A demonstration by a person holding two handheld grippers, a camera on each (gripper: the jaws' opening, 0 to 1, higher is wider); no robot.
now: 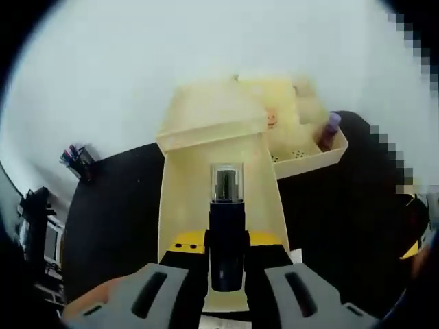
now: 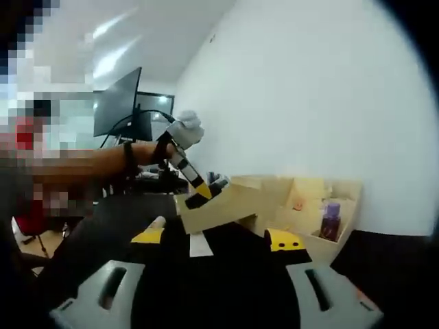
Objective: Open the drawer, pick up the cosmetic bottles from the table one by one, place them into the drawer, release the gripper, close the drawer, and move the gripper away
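Left gripper (image 1: 226,274) pinching dark bottle (image 1: 226,226) upright, directly over open drawer (image 1: 223,185); right gripper (image 2: 212,288) spread, idle, farther off

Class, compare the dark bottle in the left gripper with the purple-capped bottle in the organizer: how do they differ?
The dark bottle has a clear cap; the purple-capped bottle a purple one. The dark bottle is clamped in the left gripper over the open drawer; the other stands free in the organizer. Both are small cosmetic bottles.
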